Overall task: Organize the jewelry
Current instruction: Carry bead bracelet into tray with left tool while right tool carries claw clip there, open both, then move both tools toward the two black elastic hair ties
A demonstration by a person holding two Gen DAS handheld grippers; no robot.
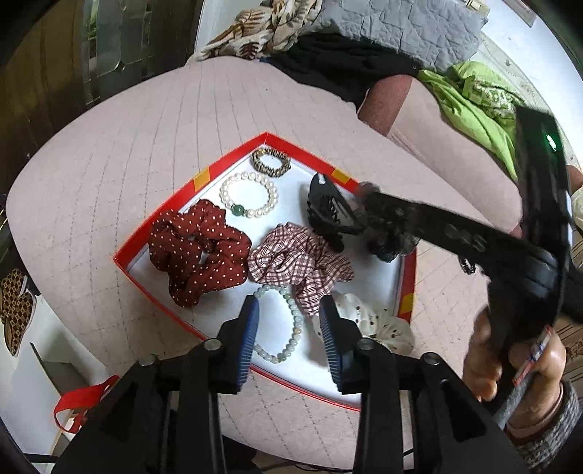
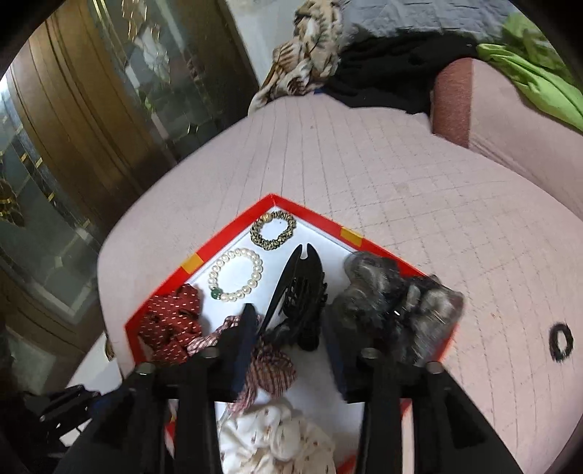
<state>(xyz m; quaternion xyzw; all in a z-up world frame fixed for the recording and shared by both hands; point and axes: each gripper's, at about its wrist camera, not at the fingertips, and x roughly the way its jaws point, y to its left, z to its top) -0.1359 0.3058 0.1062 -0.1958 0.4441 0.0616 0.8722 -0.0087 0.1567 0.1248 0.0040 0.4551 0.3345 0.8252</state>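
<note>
A red-rimmed white tray (image 1: 233, 155) (image 2: 233, 228) lies on the pink quilted cushion. It holds a gold-black bracelet (image 1: 271, 162) (image 2: 273, 230), a pearl bracelet (image 1: 249, 195) (image 2: 235, 275), a red dotted scrunchie (image 1: 198, 251) (image 2: 171, 322), a plaid scrunchie (image 1: 298, 264) (image 2: 271, 368), a jade bead bracelet (image 1: 288, 328), a white scrunchie (image 1: 371, 324) (image 2: 277, 437), a black claw clip (image 1: 328, 209) (image 2: 302, 295) and a grey furry scrunchie (image 1: 393, 239) (image 2: 397, 302). My left gripper (image 1: 289, 341) is open above the jade bracelet. My right gripper (image 2: 288, 353) is open over the claw clip; it also shows in the left wrist view (image 1: 368, 208).
A small black hair tie (image 2: 561, 342) lies on the cushion right of the tray. Green cloth (image 1: 473, 98), dark clothing and a patterned fabric (image 1: 262, 25) pile up at the back. A cabinet (image 2: 73, 127) stands at the left. A red strap (image 1: 78, 399) hangs below the cushion edge.
</note>
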